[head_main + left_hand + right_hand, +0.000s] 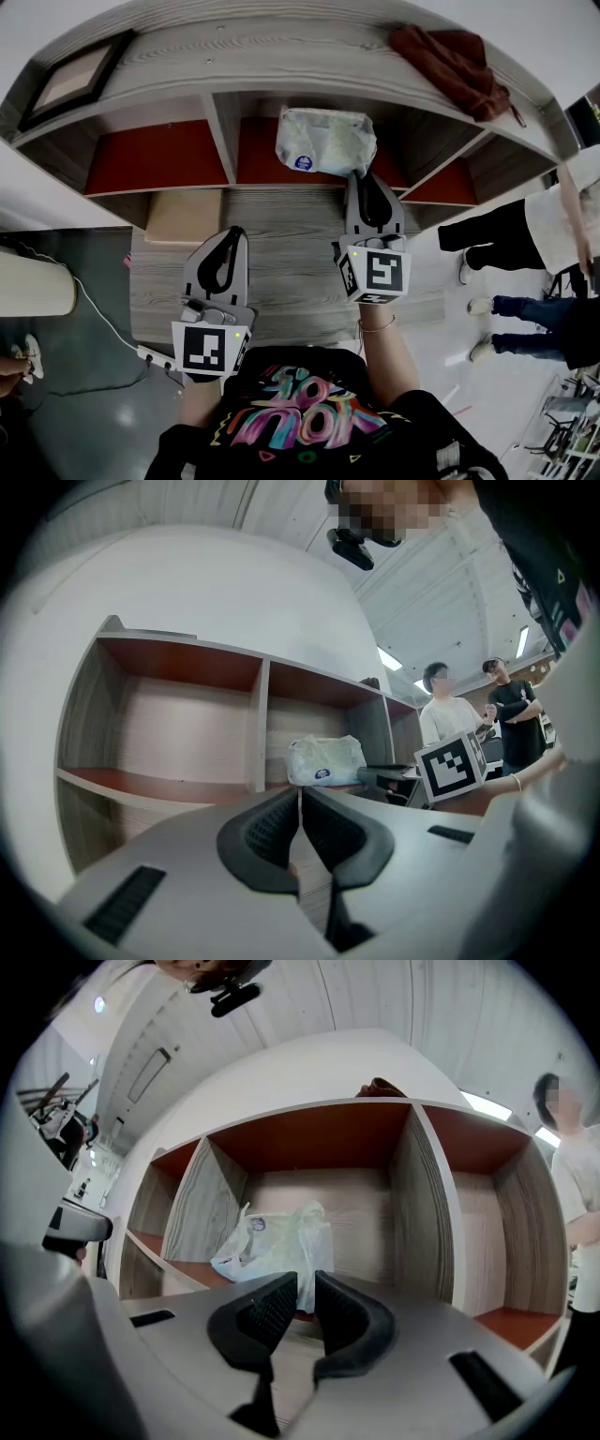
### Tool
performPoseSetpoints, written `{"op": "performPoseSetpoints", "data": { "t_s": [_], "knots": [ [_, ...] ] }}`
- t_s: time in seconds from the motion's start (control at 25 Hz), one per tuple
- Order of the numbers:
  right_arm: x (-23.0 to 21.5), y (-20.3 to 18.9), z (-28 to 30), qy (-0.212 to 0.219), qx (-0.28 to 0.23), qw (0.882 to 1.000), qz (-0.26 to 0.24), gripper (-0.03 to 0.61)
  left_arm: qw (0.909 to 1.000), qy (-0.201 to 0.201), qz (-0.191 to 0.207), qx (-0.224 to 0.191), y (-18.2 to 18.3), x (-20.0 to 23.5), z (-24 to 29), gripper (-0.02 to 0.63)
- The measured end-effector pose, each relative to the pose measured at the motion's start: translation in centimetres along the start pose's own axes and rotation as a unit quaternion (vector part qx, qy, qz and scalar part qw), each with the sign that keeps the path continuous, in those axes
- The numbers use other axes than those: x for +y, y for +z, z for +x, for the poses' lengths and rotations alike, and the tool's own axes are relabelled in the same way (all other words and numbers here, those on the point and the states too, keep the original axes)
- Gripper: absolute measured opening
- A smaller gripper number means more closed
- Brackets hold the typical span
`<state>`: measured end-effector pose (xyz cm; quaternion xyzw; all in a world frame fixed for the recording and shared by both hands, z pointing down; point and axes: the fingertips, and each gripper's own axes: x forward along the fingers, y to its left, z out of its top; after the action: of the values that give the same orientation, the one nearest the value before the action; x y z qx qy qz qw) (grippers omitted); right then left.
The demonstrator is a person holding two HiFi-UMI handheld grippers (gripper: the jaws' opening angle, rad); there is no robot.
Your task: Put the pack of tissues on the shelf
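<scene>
The pack of tissues (pixel 323 141), a pale crinkled plastic pack with a round blue label, stands on the red floor of the middle compartment of the wooden shelf (pixel 169 155). My right gripper (pixel 361 178) points level at the pack's near right corner. In the right gripper view its jaws (pixel 307 1283) stand a little apart, the pack (pixel 272 1246) just beyond them and its edge showing in the gap. My left gripper (pixel 230 232) hangs back left of it, shut and empty. In the left gripper view its tips (pixel 300 799) meet, the pack (pixel 325 759) beyond them.
On the shelf top lie a framed picture (pixel 70 80) at the left and a rust-brown cloth (pixel 455 66) at the right. A cardboard box (pixel 183 216) sits under the shelf. People stand at the right (pixel 525 234). A cable and power strip (pixel 150 356) lie on the floor at the left.
</scene>
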<state>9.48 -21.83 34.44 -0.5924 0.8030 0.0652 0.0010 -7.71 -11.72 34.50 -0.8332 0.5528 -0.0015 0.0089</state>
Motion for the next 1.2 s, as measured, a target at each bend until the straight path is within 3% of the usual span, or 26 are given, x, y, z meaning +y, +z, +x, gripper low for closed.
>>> {"op": "performPoseSetpoints", "data": {
  "t_s": [1.2],
  "knots": [
    [0.1,1.5,-0.7,0.033,-0.010,0.999,0.007,0.160,0.9998,-0.003,0.000,-0.018,1.0,0.5,0.1,0.031]
  ]
}}
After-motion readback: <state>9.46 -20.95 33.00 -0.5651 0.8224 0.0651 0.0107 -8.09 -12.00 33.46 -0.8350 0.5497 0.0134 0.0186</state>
